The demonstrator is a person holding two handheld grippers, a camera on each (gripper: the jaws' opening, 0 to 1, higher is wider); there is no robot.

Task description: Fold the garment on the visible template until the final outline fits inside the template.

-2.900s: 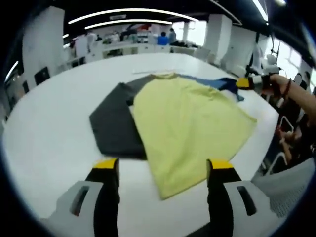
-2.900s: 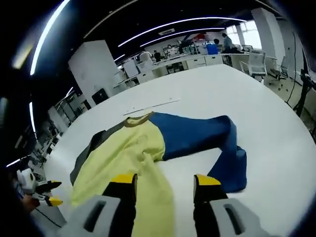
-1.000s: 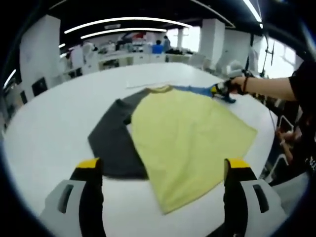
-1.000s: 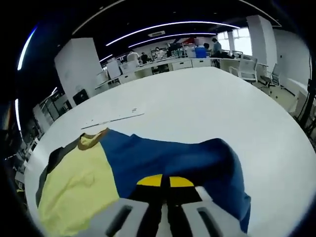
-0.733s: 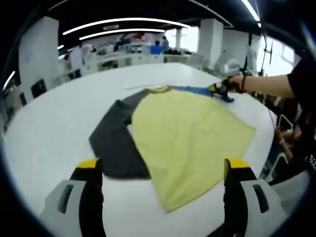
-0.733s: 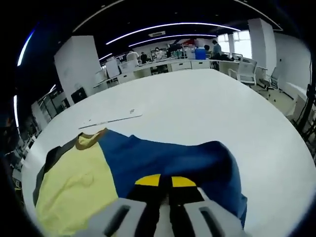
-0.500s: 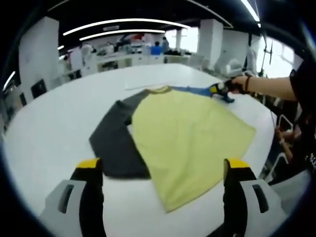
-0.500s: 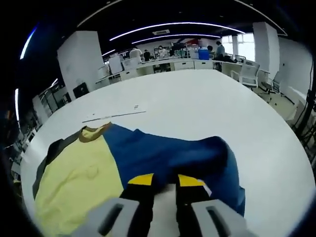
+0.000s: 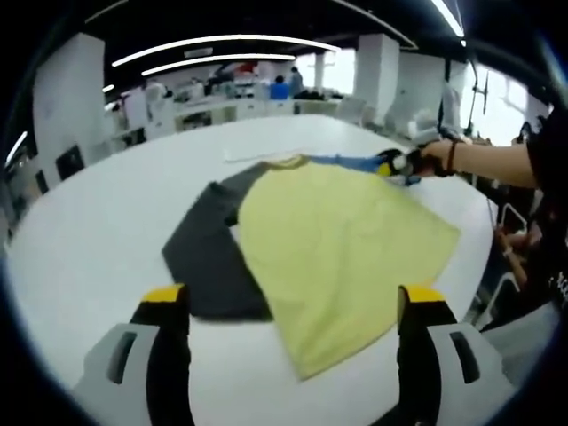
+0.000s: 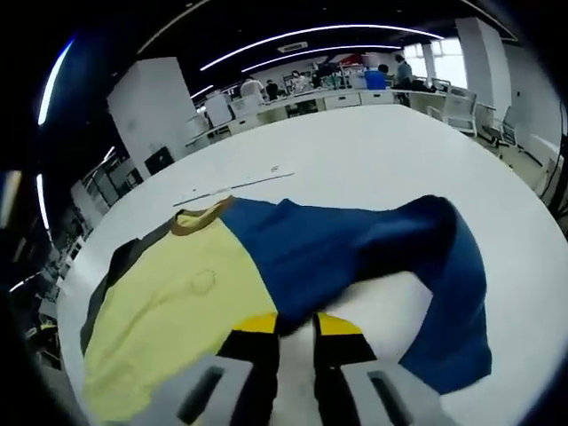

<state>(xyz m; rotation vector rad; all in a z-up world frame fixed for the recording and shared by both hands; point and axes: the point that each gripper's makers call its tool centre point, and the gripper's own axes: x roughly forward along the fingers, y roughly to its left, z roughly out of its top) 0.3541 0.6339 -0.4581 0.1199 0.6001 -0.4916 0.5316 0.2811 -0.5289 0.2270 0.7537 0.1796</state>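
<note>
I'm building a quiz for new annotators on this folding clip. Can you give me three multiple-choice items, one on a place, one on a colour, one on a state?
1. Where does the garment lie?
A. on a white table
B. on a chair
C. on the floor

2. What colour is the sleeve by the right gripper?
A. red
B. blue
C. white

3. How do the left gripper jaws stand?
A. shut on cloth
B. wide apart, holding nothing
C. shut on paper

Key: 1 A, the white table lies under it. 2 B, the cloth is deep blue. 3 B, a wide gap shows between the jaws.

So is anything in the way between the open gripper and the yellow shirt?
No. The left gripper hangs open above bare white table, with nothing visible between it and the yellow shirt.
</note>
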